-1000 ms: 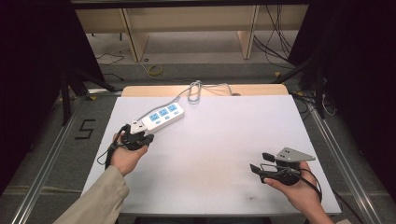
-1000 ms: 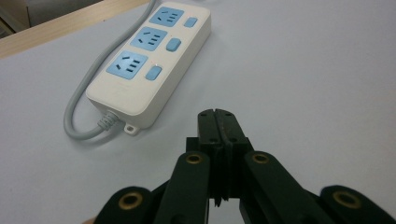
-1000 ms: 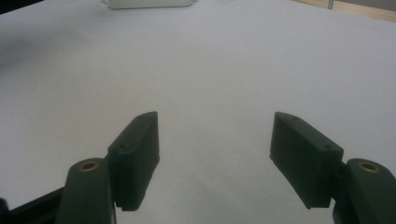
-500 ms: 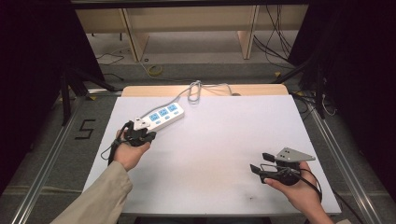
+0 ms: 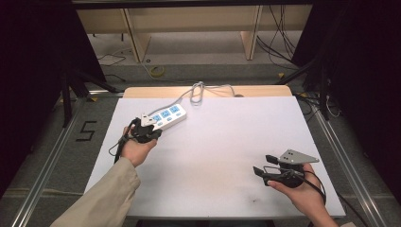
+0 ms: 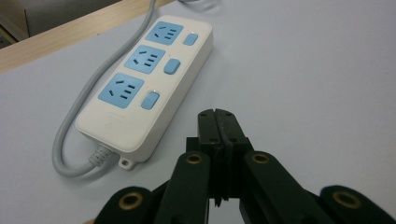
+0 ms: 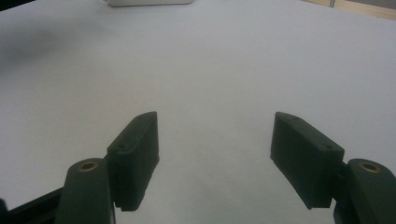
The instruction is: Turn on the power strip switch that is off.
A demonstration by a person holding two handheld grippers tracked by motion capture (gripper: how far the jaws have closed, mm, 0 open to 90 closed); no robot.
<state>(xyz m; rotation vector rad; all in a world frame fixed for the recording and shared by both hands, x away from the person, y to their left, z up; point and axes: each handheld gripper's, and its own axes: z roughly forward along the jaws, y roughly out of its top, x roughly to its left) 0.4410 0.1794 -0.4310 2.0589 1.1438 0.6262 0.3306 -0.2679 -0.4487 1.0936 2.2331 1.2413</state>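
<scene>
On the white table (image 5: 222, 156), toward its far left corner, the power strip (image 5: 165, 116) is found lying flat, its grey cable (image 5: 201, 90) trailing off the far edge. The approach step is judged to be in hand: the left gripper (image 6: 218, 123), jaws pressed together with nothing between them, is poised just beside the strip's near end, above the blue switches (image 6: 150, 100). A short push onto one switch is probably called for next. Well away from the strip, the right gripper (image 7: 215, 158) is held low, jaws spread wide, empty.
</scene>
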